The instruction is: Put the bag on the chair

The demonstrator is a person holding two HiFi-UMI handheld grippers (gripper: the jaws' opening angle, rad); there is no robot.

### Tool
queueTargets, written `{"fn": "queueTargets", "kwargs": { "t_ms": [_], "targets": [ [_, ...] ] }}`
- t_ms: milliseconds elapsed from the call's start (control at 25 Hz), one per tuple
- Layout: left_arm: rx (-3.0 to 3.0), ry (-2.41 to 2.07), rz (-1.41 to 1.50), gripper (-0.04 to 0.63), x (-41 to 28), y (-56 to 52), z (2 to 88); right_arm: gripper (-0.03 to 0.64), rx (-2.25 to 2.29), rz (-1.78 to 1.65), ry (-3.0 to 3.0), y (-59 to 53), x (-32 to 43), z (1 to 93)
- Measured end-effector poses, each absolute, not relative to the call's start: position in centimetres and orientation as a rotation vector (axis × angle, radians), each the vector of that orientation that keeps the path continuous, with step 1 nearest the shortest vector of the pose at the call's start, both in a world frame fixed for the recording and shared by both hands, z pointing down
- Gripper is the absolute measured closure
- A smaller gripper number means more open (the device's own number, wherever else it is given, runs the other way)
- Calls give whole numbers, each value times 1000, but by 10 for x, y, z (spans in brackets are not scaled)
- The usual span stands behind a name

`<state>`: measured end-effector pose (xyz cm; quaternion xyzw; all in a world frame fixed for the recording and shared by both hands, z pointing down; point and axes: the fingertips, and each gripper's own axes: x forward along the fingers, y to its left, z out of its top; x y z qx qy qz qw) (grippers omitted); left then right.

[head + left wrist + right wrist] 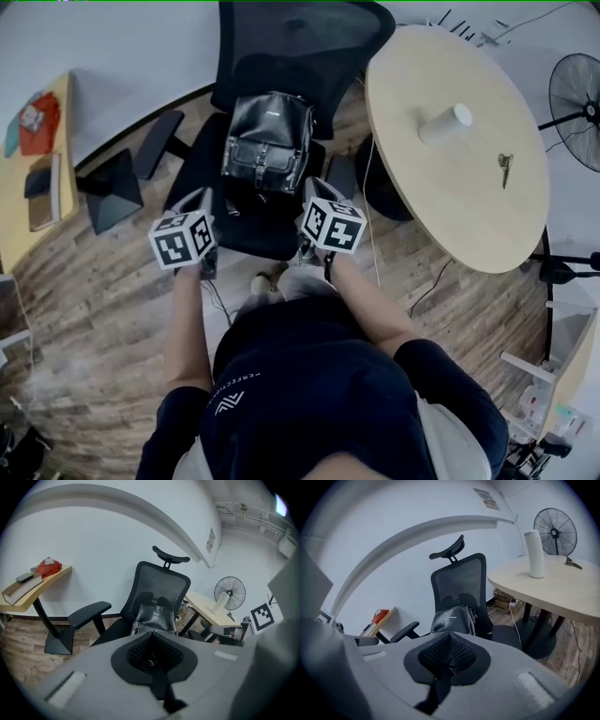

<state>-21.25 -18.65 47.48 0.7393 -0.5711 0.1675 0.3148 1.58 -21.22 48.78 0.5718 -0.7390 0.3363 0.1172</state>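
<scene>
A black leather bag (267, 141) stands upright on the seat of a black mesh office chair (300, 37), leaning against its backrest. My left gripper (202, 199) and right gripper (315, 189) hover side by side just short of the seat's front edge, apart from the bag. Both are shut with nothing between the jaws. In the left gripper view the bag (154, 616) and chair (161, 585) lie straight ahead beyond the closed left gripper (152, 639). The right gripper view shows the same bag (452, 619) on the chair (459, 581) past the closed right gripper (449, 645).
A round wooden table (450, 197) stands right of the chair, bearing a white cylinder (447, 122) and keys (505, 167). A fan (577, 94) is at the far right. A narrow side desk (19, 202) with a red item (37, 122) is left. Cables trail over the wooden floor.
</scene>
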Motion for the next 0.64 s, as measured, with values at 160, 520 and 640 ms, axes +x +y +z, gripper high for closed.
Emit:
{"fn": "queueTargets", "kwargs": {
  "t_ms": [160,520,640],
  "targets": [
    [1936,-1492,425,577,-213,-182,479,615,1656,993,-2170,-211,12,489],
    [1933,-1470,434,577,-208,-180,484,615,1657,997,-2152,-212,17,491],
    [1932,-1463,443,577,-206,-179,486,615,1651,985,-2153,-211,16,491]
  ]
}}
